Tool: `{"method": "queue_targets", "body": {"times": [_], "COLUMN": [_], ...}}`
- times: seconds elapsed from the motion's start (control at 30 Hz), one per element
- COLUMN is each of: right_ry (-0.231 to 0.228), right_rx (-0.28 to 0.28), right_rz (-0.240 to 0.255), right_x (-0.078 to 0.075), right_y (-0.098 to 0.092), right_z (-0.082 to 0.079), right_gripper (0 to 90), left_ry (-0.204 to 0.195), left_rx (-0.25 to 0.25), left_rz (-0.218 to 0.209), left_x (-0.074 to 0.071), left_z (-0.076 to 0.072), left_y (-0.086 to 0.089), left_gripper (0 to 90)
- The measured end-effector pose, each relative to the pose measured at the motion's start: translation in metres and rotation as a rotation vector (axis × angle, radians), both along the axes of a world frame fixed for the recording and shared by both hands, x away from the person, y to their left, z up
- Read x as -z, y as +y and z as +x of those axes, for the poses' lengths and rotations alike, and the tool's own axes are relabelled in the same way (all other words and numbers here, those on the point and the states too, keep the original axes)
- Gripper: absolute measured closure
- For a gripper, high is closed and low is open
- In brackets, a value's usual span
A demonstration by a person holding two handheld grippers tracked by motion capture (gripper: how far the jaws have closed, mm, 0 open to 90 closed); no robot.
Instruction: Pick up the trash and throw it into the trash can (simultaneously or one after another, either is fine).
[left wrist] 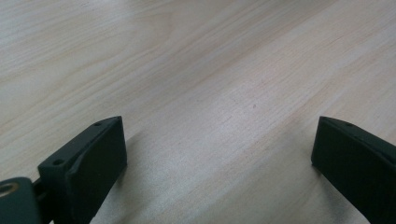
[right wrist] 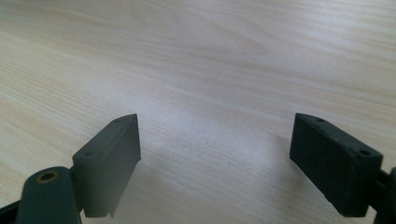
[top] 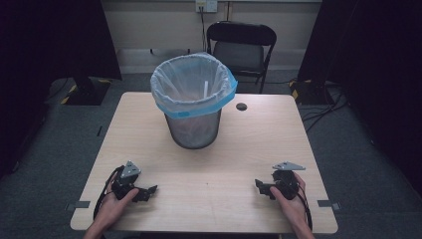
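My left gripper [top: 147, 191] rests on the light wooden table [top: 149, 129] near its front left, held by a hand, jaws pointing toward the middle. In the left gripper view it [left wrist: 219, 140] is open, with bare wood between the jaws. My right gripper [top: 260, 187] sits near the front right, also hand-held and pointing inward. The right gripper view has that gripper [right wrist: 215, 137] open too, with nothing between the jaws. A wire-mesh waste bin [top: 193, 102] lined with a clear bag with a blue rim stands at the table's centre back, well away from both grippers.
A cable hole [top: 241, 106] is set in the tabletop to the right of the bin. A black folding chair [top: 241, 47] stands behind the table. Dark curtains flank both sides, and cables lie on the grey floor at the right [top: 323, 107].
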State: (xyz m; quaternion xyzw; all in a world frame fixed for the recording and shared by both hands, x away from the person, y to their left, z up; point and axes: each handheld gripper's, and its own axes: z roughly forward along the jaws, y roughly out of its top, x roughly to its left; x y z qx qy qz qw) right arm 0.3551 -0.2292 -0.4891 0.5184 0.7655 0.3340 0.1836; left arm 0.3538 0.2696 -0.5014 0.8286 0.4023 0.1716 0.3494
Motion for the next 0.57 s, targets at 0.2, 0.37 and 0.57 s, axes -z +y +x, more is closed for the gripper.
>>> {"method": "queue_targets", "body": {"times": [0.2, 0.37, 0.57], "right_ry": [-0.036, -0.070, -0.071], "right_rx": [0.002, 0.008, 0.012], "right_rz": [-0.051, -0.052, -0.054], "right_x": [0.007, 0.011, 0.011], "right_y": [0.008, 0.011, 0.012], "right_z": [-0.004, -0.007, -0.007], "right_gripper": [13.1, 12.0, 11.8], "left_ry": [0.000, 0.000, -0.001], "left_rx": [-0.001, -0.001, 0.000], "left_rz": [-0.001, -0.001, 0.000], "left_x": [0.000, 0.000, 0.000], "left_z": [0.000, 0.000, 0.000], "left_y": [0.000, 0.000, 0.000], "left_gripper": [2.9, 2.8, 2.9]}}
